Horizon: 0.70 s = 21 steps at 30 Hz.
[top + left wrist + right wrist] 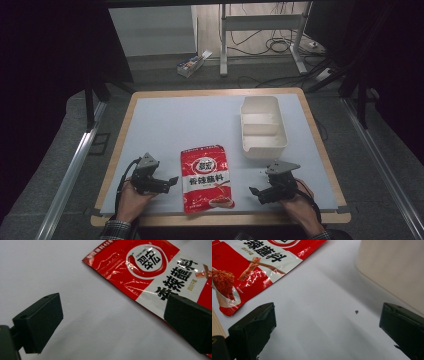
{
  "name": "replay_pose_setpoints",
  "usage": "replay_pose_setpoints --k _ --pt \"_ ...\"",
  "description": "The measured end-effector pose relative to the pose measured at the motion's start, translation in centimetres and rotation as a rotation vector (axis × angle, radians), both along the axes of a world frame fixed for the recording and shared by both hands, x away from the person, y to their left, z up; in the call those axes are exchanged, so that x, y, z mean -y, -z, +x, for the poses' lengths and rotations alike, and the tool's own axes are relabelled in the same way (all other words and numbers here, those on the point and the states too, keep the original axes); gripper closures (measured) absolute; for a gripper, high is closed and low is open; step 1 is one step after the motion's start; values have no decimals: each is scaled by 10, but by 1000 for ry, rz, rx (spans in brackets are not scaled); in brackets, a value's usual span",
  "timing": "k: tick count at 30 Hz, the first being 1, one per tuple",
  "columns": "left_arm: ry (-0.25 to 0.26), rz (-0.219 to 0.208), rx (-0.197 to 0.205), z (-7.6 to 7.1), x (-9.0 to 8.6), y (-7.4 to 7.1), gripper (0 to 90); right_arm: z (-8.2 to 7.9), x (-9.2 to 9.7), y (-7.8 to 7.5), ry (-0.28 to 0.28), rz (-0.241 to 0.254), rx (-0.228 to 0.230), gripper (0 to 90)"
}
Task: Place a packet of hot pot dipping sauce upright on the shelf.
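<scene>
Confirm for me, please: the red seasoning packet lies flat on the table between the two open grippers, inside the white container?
Not quite: the red seasoning packet lies on the table, outside the white container, as the high view shows. The rest stands.

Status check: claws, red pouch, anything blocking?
Left claw open, empty, beside the pouch. Right claw open, empty. Glossy red-and-white seasoning pouch flat on the table between them, untouched. Cream plastic divided box behind, apart; nothing blocking.
</scene>
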<state>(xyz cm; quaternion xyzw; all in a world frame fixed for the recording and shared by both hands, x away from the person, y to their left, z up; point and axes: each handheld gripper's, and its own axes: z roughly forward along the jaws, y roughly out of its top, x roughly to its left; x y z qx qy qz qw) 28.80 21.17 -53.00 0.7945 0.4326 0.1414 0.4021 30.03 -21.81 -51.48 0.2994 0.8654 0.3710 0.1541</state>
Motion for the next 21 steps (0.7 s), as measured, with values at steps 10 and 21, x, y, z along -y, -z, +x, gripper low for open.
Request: replay_pose_setpoints --k 10,21 --pt "27 10 3 0 2 -1 193 -1 -2 0 2 -4 14 8" --pt "23 -15 -2 6 3 -1 496 -1 -6 1 -9 -2 15 11"
